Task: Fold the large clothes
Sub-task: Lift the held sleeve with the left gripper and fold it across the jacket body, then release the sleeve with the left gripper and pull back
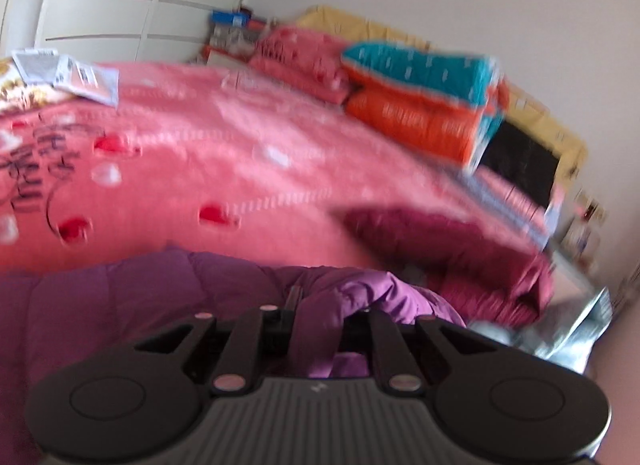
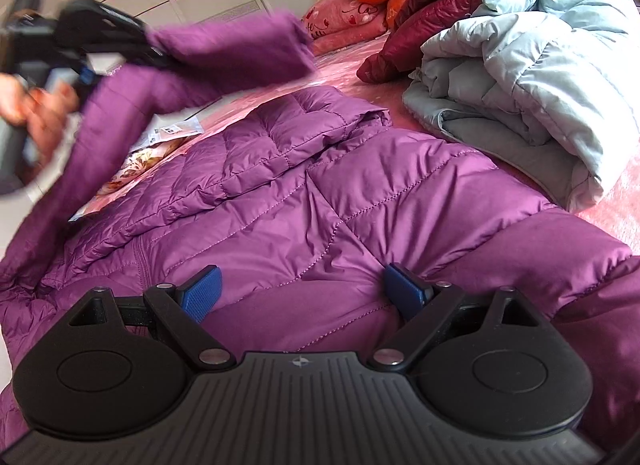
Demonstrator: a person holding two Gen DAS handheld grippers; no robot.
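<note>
Overhead, left gripper clamps purple jacket sleeve; right gripper fingers spread.

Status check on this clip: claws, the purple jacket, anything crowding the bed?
Left claw shut on the purple down jacket's sleeve, lifted. Right claw open, over the purple down jacket. Light blue down coat heaped close alongside.
</note>
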